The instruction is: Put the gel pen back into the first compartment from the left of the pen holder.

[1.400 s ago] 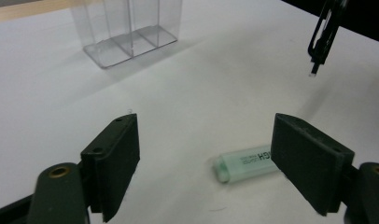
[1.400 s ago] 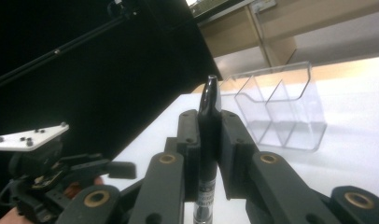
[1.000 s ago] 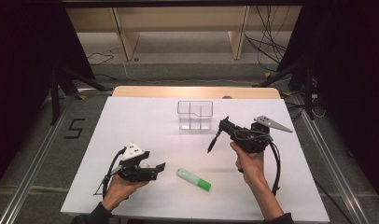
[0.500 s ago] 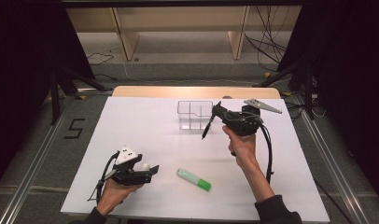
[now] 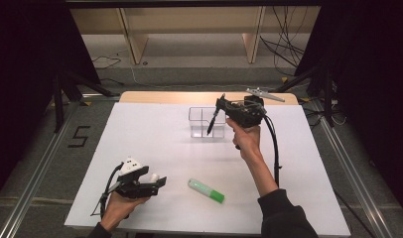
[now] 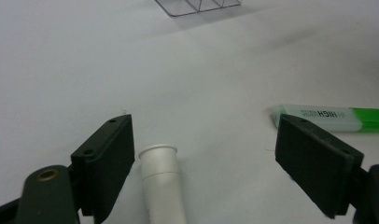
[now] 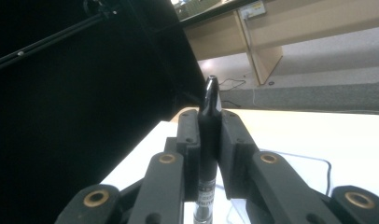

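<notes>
My right gripper [image 5: 220, 105] is raised over the clear divided box [image 5: 207, 122] at the table's far middle, shut on a black pen [image 5: 213, 119] that hangs down from the jaws toward the box. In the right gripper view the black pen [image 7: 208, 135] stands clamped between the two jaws. My left gripper [image 5: 157, 182] rests low at the near left, open. Between its spread jaws a white tube [image 6: 162, 179] lies on the table, close to the left jaw. A green and white highlighter [image 5: 206, 190] lies to the right of it.
The white table [image 5: 155, 144] has a wooden strip along its far edge. The highlighter [image 6: 327, 117] lies just past my left gripper's right jaw. The clear box [image 6: 197, 5] shows far ahead. A cable hangs from the right gripper along the forearm.
My right gripper has carried the black pen up and away, from mid-table to over the clear box. The left gripper has drawn back a little toward the near edge.
</notes>
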A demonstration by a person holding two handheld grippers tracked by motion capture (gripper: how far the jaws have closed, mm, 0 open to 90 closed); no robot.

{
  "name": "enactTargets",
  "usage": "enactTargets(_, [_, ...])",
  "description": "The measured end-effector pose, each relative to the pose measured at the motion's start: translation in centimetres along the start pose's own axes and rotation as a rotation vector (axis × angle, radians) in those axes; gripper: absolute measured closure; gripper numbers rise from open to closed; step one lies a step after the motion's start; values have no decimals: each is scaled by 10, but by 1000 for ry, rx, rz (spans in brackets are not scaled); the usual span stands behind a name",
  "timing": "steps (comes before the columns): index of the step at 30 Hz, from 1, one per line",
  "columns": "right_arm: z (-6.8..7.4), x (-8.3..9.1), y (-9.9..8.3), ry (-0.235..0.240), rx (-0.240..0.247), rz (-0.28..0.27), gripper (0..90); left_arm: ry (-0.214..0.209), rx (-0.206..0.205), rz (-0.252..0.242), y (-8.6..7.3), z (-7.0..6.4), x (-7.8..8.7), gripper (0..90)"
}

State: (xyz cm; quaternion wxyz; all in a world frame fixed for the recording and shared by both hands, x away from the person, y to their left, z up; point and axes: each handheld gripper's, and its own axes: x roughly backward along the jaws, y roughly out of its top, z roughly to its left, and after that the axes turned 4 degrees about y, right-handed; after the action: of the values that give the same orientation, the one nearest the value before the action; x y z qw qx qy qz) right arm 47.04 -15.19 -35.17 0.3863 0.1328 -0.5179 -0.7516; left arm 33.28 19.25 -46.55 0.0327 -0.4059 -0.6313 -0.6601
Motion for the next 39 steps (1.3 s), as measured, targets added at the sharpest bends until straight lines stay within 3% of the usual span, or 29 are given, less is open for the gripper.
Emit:
enactTargets(7, [-4, -19, 9, -16, -9, 13, 804, -5, -9, -1, -2, 0, 0, 192])
enactTargets(10, [-7, -25, 13, -18, -37, 5, 804, -7, -3, -10, -2, 0, 1, 190])
enactTargets(24, [-13, -40, 28, -64, -46, 2, 805, -11, -9, -3, -3, 0, 1, 190])
enactTargets(39, [-9, -65, 34, -94, -15, 25, 805, -11, -6, -2, -4, 2, 0, 190])
